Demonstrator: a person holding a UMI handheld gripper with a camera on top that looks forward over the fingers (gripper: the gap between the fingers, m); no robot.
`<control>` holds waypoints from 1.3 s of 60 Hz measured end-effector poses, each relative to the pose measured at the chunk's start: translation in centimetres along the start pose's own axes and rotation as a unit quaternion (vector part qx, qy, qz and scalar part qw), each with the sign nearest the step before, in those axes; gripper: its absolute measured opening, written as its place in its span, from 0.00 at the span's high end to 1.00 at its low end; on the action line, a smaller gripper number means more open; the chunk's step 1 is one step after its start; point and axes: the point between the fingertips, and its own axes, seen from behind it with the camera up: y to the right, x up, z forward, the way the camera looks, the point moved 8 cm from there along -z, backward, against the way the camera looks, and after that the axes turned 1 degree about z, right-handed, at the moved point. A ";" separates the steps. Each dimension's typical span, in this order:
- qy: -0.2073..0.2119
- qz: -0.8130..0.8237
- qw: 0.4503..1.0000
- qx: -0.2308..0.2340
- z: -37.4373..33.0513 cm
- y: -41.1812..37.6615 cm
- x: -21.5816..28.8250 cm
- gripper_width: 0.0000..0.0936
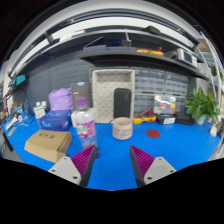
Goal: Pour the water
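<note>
While a blue table (120, 150) spreads before a cluttered workshop wall, the gripper (113, 160) hovers with fingers spread, holding nothing. Beyond them stand a clear pink-labelled bottle (85, 124) and, just beside it, a beige cup (122, 127); a cardboard box (47, 145) lies nearby.

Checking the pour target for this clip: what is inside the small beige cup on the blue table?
Nothing can be told: the small beige cup shows only its outer wall, so its inside is hidden. It stands on the blue table, beyond the open hand-held gripper.
</note>
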 end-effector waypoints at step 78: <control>0.092 0.088 0.991 0.038 14.6 -9.1 3.0 0.60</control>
